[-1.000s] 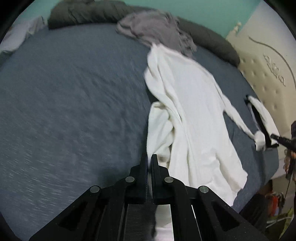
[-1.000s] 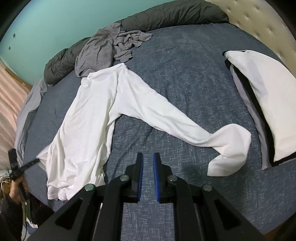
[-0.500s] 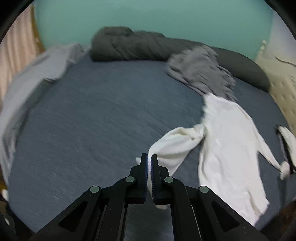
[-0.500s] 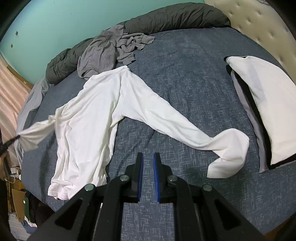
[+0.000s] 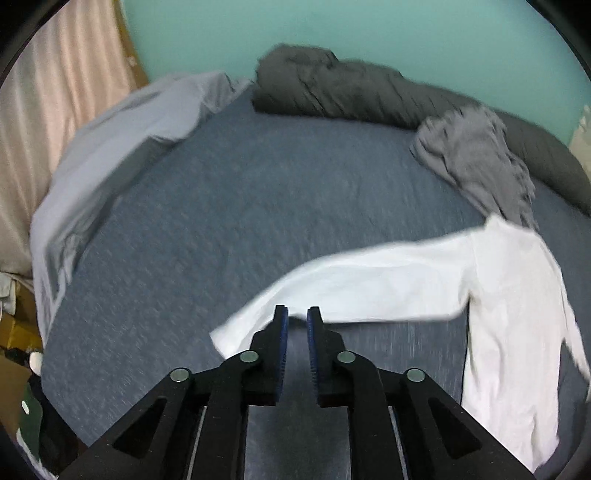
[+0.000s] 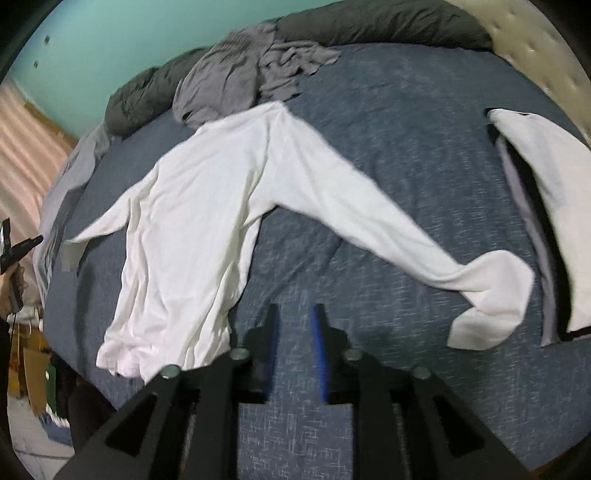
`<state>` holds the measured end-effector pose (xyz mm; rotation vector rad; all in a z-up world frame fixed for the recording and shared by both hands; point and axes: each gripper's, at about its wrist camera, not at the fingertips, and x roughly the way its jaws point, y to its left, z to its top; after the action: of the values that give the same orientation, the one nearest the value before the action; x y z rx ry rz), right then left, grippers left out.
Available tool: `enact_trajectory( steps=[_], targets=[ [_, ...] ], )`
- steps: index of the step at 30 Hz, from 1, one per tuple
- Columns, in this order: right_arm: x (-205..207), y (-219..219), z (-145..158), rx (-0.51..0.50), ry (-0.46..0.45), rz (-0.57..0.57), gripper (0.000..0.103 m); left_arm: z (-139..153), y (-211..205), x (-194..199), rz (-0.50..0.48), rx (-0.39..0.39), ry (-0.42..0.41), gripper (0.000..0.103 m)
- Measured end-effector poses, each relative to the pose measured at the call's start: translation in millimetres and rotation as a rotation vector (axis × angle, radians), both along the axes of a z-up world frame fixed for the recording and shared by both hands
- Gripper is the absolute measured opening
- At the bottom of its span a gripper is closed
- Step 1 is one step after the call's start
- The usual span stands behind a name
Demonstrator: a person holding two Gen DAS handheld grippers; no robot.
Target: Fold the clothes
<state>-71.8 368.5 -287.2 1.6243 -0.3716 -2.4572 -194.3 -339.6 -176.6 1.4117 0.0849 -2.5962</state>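
White long-sleeved cotton shirt (image 6: 207,221) lies spread face-down or face-up, I cannot tell which, across the blue-grey bedsheet (image 6: 388,122), its body running toward the near edge of the bed and its two sleeves flung out to either side. One sleeve (image 6: 388,221) stretches toward the white pillow with a black border (image 6: 546,206) and ends in a folded-over cuff just beside it. The other sleeve (image 5: 369,288) reaches across the sheet toward the left gripper (image 5: 294,317), whose black fingers with blue pads (image 5: 282,332) stand a narrow way apart with nothing between them; the cuff lies just beyond and under their tips, loose on the sheet. The right gripper (image 6: 293,317) hangs above bare sheet near the shirt's hem (image 6: 155,362), its fingers likewise parted and holding nothing. At the shirt's collar end a crumpled grey garment (image 6: 240,81) sits touching it, and behind that a rolled dark grey duvet (image 6: 369,22) runs along the far edge of the bed below the teal wall (image 5: 369,33). A pale grey sheet (image 5: 122,140) hangs off the side by the pink curtain (image 5: 48,110). The picture from the left side is blurred.
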Motion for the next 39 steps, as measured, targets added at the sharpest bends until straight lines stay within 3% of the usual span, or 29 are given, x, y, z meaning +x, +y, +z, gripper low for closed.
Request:
enact_trajectory(
  steps=[6,12,18,21,23,25,27,32,34,37,39],
  targets=[
    [3.1,-44.7,-21.5,-0.036,-0.063,0.122,0.048,-42.9,47.3,36.1,-0.13,0.118,-0.091,0.02],
    [15.1,-98.6,-50.0,-0.054,-0.125,0.262,0.048,-79.2,112.3,73.4,-0.287,0.255,-0.183,0.02],
    [26.3,-134.0,-76.6,-0.078,-0.183,0.319,0.048,-113.5,168.0,108.5,-0.403,0.322,-0.282,0.02],
    [29.8,-137.2,-87.4,-0.078,-0.208,0.316,0.047,-133.2,185.5,121.6,-0.434,0.344,-0.336,0.03],
    [32.2,-137.5,-91.7,-0.068,-0.212,0.31,0.035,-144.6,192.6,127.9,-0.442,0.354,-0.364,0.037],
    [34.8,-136.5,-93.7,-0.059,-0.21,0.305,0.011,-152.3,198.6,133.9,-0.453,0.367,-0.384,0.037],
    [37.6,-134.9,-91.3,-0.054,-0.199,0.304,0.005,-157.3,202.3,138.0,-0.455,0.404,-0.393,0.037],
    [37.9,-118.7,-72.6,-0.088,-0.149,0.263,0.002,-169.4,213.9,143.6,-0.473,0.399,-0.424,0.036],
    [37.9,-110.8,-60.5,-0.095,-0.128,0.247,0.001,-169.2,218.7,145.3,-0.491,0.38,-0.421,0.017],
    [39.2,-95.7,-40.9,-0.102,-0.096,0.224,0.001,-163.3,225.3,148.0,-0.524,0.353,-0.406,0.001],
    [40.4,-82.3,-29.4,-0.107,-0.081,0.203,0.001,-156.1,224.7,148.1,-0.532,0.361,-0.392,0.001]
  ],
)
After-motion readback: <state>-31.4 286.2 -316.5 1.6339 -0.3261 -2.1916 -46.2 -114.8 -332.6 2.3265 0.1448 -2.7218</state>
